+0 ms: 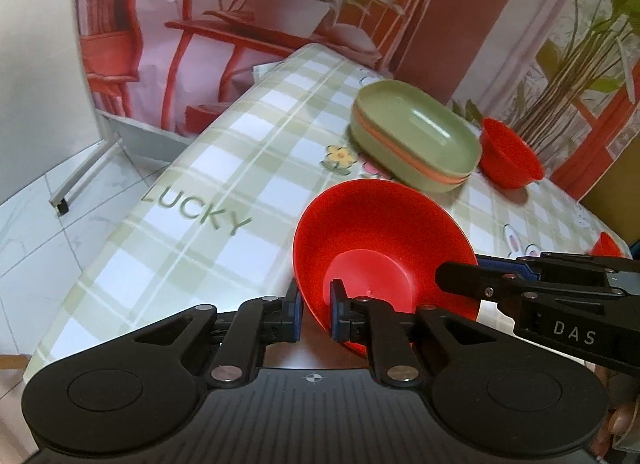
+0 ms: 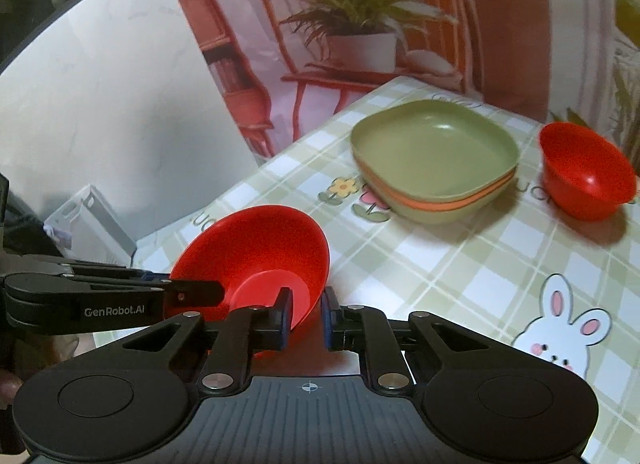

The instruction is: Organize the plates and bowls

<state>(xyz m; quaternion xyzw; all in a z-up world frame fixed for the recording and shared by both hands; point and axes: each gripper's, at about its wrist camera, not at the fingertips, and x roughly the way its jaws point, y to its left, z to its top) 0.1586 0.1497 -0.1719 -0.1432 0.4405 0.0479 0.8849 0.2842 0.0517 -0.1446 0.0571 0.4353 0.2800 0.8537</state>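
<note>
A red bowl (image 1: 380, 248) is held tilted above the checked tablecloth by both grippers. My left gripper (image 1: 318, 310) is shut on its near rim, one pad inside and one outside. My right gripper (image 2: 306, 312) is shut on the opposite rim of the same bowl (image 2: 256, 248). The right gripper also shows in the left wrist view (image 1: 460, 276), and the left gripper in the right wrist view (image 2: 216, 288). A stack of green square plates with an orange one between (image 1: 416, 139) (image 2: 432, 159) sits further back. A second red bowl (image 1: 508, 155) (image 2: 584, 171) stands right of the stack.
The table (image 1: 224, 167) (image 2: 480, 264) has a green checked cloth with flowers and rabbits. Its left edge drops to a tiled floor (image 1: 52, 232). A white board (image 1: 36, 43) stands at the left. A printed backdrop hangs behind. Another red item (image 1: 606, 246) peeks at the right.
</note>
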